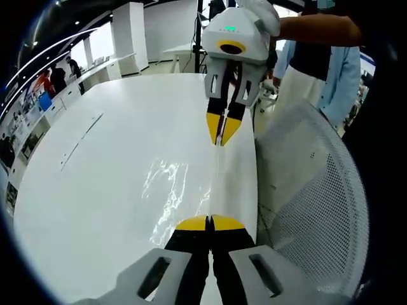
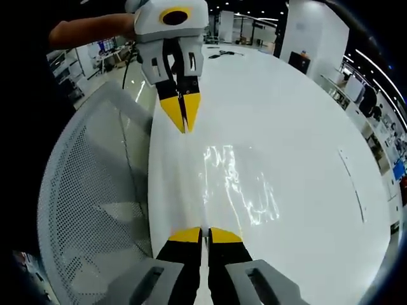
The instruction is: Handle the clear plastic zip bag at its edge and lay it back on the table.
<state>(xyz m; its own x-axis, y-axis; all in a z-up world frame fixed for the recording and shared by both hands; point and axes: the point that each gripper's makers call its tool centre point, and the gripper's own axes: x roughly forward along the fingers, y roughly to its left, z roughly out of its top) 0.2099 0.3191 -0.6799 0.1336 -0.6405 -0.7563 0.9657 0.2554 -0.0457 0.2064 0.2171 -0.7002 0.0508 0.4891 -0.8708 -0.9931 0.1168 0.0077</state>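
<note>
Over the table (image 1: 95, 190) edge, I've got the bag (image 1: 172, 190) stretched between both grippers, one pinching each end of the same edge.

Left gripper (image 1: 209, 223): my yellow tips are clenched on the bag's near end in the left gripper view, no gap between them. Right gripper (image 1: 222, 130) shows at the far end there, tips also pinched on the edge, a hand (image 1: 261, 16) on top of it.

Right gripper view mirrors it: right gripper (image 2: 204, 236) closed on the bag (image 2: 238, 190) edge at the bottom, left gripper (image 2: 180, 113) closed on the opposite end up top.

Bag edge runs as a thin taut line from one pair of tips to the other, roughly along the table's rim. Rest of the bag spreads toward the table middle; clear film, readable mostly by wrinkled glare. Can't tell whether the film is resting on the top or hanging just above it.

White mesh chair (image 1: 318, 190) just beside the table, on the rim side; also in the right gripper view (image 2: 89, 190). Person in a light blue shirt (image 1: 340, 76) stands behind the chair. More tables and people well back in the room.
</note>
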